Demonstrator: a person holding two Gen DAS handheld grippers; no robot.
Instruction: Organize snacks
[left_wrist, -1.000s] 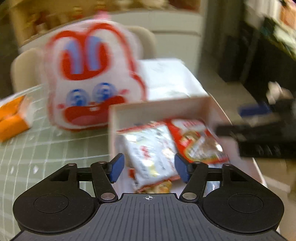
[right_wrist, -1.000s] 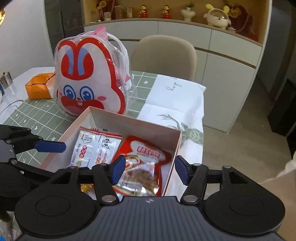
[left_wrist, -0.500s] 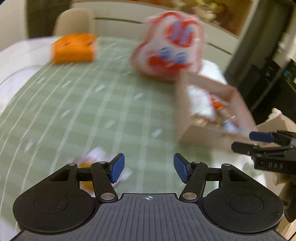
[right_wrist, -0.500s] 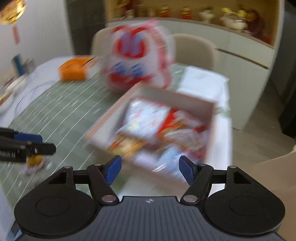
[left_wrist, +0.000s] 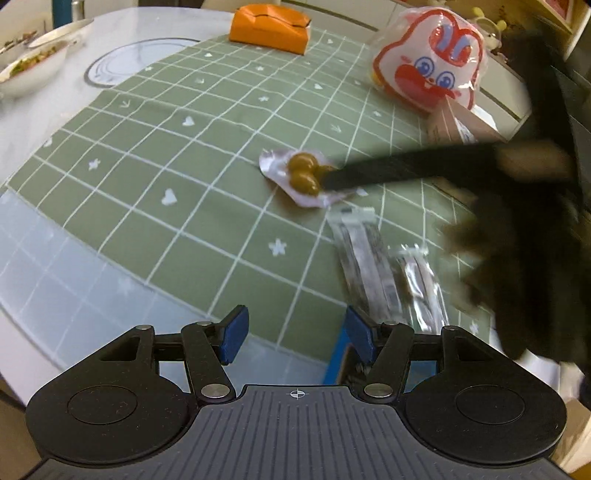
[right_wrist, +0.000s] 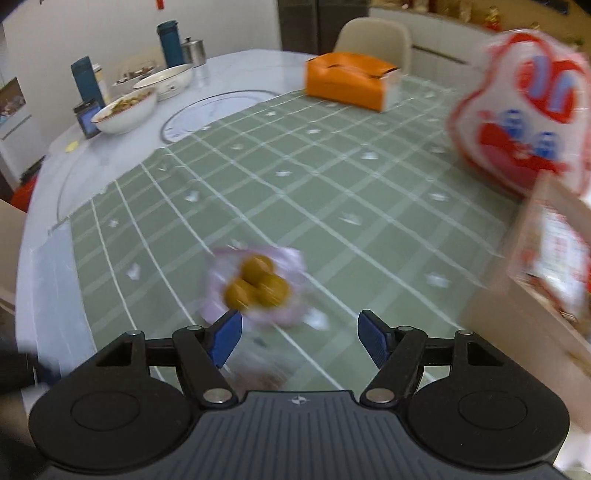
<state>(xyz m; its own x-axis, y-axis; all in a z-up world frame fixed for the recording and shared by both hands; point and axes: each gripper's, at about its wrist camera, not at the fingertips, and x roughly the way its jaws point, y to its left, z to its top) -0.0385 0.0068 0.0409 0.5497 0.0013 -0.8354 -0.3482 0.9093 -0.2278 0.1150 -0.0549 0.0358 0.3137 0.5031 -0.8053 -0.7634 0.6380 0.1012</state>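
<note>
A clear packet of brown round snacks lies on the green checked cloth; it also shows in the right wrist view, just ahead of the fingers. My right gripper is open and empty above it; it appears blurred in the left wrist view, its fingers reaching to the packet. Two silvery packets lie nearer. My left gripper is open and empty over the cloth's near edge. The cardboard snack box stands at the right.
A rabbit-face bag stands behind the box. An orange tissue box sits at the far side. Bowls, bottles and a tin stand at the far left. A blue item lies by my left gripper's right finger.
Both grippers have swung left, away from the box, to the loose packets on the cloth. The right gripper has come down over the brown snack packet.
</note>
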